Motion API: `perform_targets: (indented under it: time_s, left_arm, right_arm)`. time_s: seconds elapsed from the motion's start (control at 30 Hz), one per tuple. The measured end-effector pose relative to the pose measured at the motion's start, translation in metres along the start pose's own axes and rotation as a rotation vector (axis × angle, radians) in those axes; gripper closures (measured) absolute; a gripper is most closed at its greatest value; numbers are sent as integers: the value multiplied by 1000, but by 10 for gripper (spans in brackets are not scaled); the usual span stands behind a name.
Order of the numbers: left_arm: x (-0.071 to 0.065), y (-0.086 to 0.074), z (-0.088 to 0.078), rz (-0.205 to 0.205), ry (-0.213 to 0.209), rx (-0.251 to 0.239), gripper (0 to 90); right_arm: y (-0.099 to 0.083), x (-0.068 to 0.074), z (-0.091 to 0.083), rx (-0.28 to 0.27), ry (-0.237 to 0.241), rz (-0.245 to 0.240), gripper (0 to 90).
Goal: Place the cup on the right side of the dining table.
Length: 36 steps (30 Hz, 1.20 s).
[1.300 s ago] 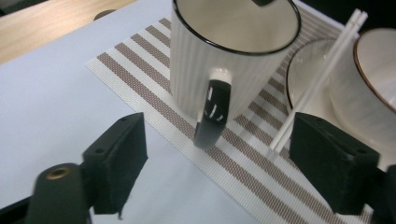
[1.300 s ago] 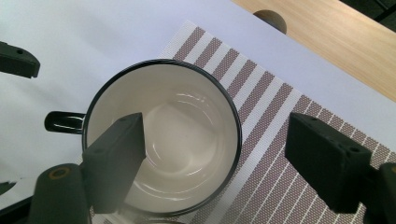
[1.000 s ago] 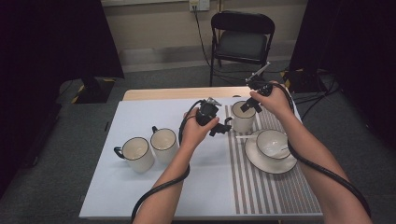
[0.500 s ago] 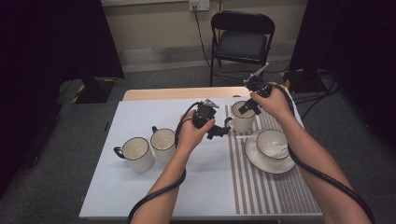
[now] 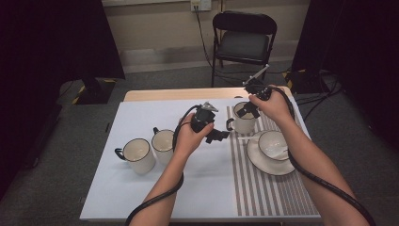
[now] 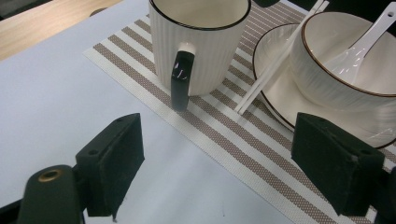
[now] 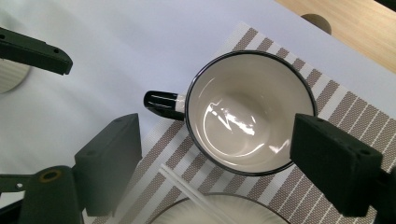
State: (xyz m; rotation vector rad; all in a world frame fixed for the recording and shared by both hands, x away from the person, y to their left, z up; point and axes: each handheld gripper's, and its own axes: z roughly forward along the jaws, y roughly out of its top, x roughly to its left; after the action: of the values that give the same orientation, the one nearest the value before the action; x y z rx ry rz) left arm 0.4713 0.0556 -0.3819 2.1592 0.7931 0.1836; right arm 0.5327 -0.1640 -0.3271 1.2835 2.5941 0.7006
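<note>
A white ribbed mug (image 5: 244,124) with a black rim and handle stands upright on the striped placemat (image 5: 263,188). My right gripper (image 5: 244,111) hovers just above it, open; in the right gripper view its jaws straddle the empty mug (image 7: 250,112) from above. My left gripper (image 5: 220,136) is low over the table to the mug's left, open and empty. In the left gripper view (image 6: 224,158) it faces the mug's handle (image 6: 181,81) a short way off.
A bowl (image 5: 274,144) with a white spoon (image 6: 359,44) sits on a saucer (image 5: 263,165) right of the mug, with white chopsticks (image 6: 271,70) resting on the saucer's rim. Two more mugs (image 5: 137,155) (image 5: 163,143) stand on the cloth at the left. A black chair (image 5: 244,42) is beyond the table.
Almost nothing: both hands have shifted only slightly and both grippers stay open. The mug stands where it was.
</note>
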Motion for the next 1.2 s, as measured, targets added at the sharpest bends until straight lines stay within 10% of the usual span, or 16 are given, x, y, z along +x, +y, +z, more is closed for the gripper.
perform_targets:
  time_s: [1.2]
  left_arm:
    - [-27,-17,-27,25,-11,-4,170]
  right_arm:
    - [-25,26,-28,-44,11,-16,165]
